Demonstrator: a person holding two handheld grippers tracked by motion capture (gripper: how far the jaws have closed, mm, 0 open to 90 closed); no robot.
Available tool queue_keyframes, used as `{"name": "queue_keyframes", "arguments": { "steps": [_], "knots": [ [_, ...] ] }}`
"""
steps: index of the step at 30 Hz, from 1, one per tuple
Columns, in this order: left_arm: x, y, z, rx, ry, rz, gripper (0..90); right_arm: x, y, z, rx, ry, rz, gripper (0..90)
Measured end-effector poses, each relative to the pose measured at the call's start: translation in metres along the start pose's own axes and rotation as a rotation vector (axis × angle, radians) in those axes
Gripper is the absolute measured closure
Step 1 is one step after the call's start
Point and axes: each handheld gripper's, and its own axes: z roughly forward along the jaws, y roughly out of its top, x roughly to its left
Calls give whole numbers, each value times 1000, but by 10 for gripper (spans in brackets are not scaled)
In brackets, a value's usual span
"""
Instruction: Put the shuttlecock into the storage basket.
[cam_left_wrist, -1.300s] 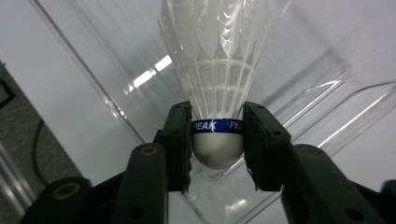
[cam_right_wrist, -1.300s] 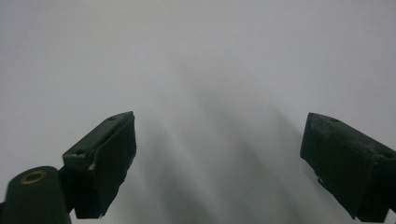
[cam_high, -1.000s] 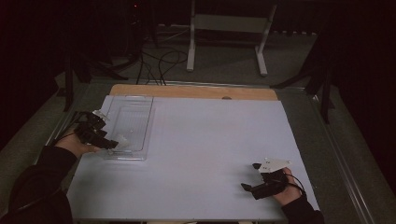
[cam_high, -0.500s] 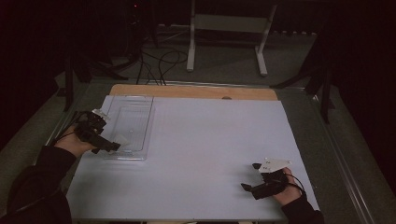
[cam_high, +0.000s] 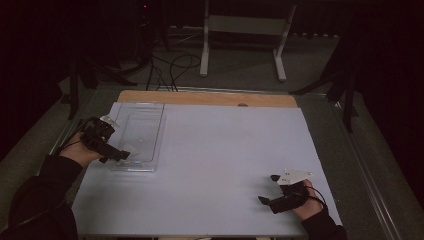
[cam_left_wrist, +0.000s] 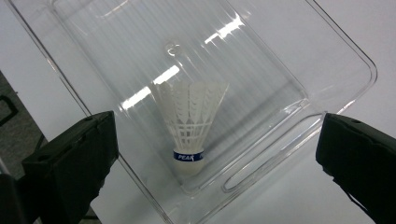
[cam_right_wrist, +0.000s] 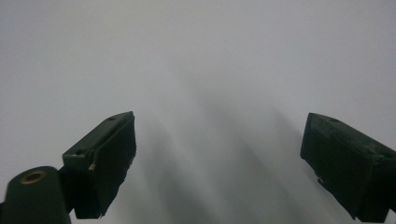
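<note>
1. Table (cam_high: 215, 165) covered by a white sheet, stretching wide between both hands
2. Clear plastic tray (cam_high: 150, 116) resting on the table's far left part, long side running away from the person
3. Left gripper (cam_high: 116, 155) hovering over the tray's near end, jaws spread wide and holding nothing; in the left gripper view (cam_left_wrist: 210, 186) straddling the tray's rounded corner
4. Right gripper (cam_high: 270, 189) well apart at the table's near right, jaws likewise spread wide, empty, pointing at bare white sheet (cam_right_wrist: 201, 70)
5. Shuttlecock (cam_left_wrist: 190, 122) lying inside the tray, straight ahead of the left gripper and between its two jaws, touched by neither
6. Long axis running along the line of sight: cork base with blue band nearest the gripper, feather skirt fanning away
7. Probably a pick-up by the left gripper, much the nearer; needs a short drop straight ahead, then closing across the narrow cork end rather than the fragile feathers
</note>
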Motion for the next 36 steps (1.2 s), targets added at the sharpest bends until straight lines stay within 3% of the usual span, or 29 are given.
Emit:
{"name": "queue_keyframes", "arguments": {
  "steps": [12,20,21,31,36],
  "knots": [
    [-4,9,-8,-45,-18,13,0,-1,0,2,-9,2,10,103],
    [-3,17,-17,-137,5,-6,0,0,2,1,-7,10,6,99],
    [-4,19,-19,-166,-13,-11,0,0,2,1,-9,12,8,99],
    [-17,34,-23,-211,-45,9,0,2,4,0,-11,8,5,95],
    [-23,43,-25,-263,-65,22,0,1,4,0,-9,13,11,92]
  ]
}}
